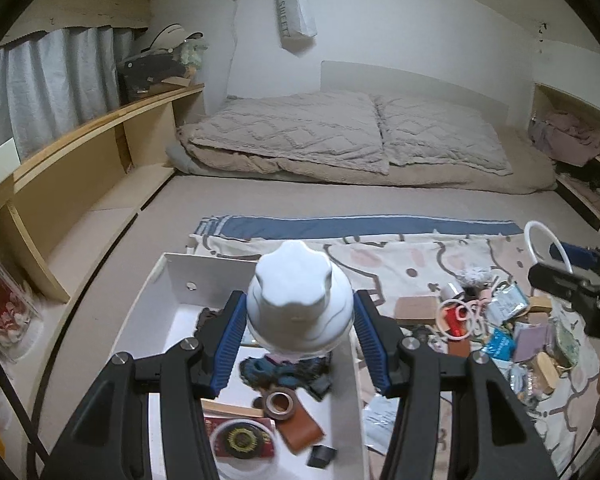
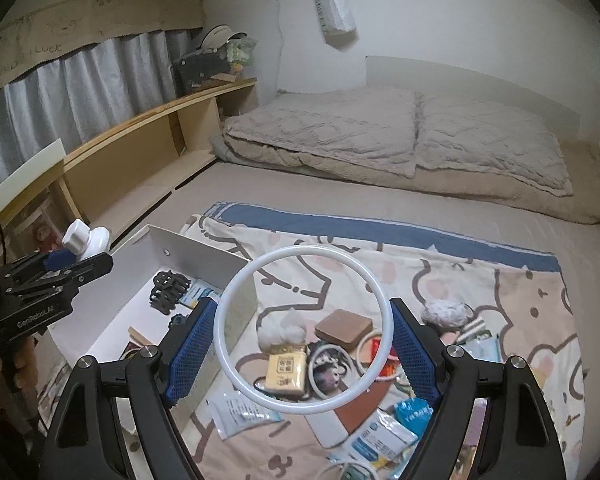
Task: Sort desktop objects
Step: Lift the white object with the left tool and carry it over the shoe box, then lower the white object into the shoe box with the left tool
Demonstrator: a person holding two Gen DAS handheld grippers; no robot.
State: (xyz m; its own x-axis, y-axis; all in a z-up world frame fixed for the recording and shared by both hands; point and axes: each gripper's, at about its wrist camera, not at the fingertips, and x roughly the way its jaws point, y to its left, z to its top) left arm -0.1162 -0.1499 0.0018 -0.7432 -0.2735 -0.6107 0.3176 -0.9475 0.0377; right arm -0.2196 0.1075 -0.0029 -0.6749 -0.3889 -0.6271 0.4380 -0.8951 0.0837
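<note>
Left-wrist view, left to right: a wooden shelf unit (image 1: 100, 152) runs along the curtained wall; beside it an open white box (image 1: 148, 300) rests on the bed and contains a dark hair claw, a roll of brown tape (image 1: 281, 399), a tan leather piece and a round tin. The left gripper (image 1: 300, 332) hangs above this box, its blue pads pinching the sides of a white bottle with a scalloped cap (image 1: 298, 300), which is clear of the box floor. To the right, a cartoon-print cloth (image 1: 400, 256) carries a pile of small items (image 1: 500, 328), and the other tool appears at the far edge. Right-wrist view, left to right: the left gripper with its bottle (image 2: 86, 240) is seen above the box's near-left corner; the white box (image 2: 204, 256) lies beside the cloth. The right gripper (image 2: 302, 352) has its jaws spread wide and pressed against opposite sides of a white ring (image 2: 236, 292), held upright above the clutter, through which a brown square case (image 2: 343, 330) and a yellow packet (image 2: 286, 372) are visible
</note>
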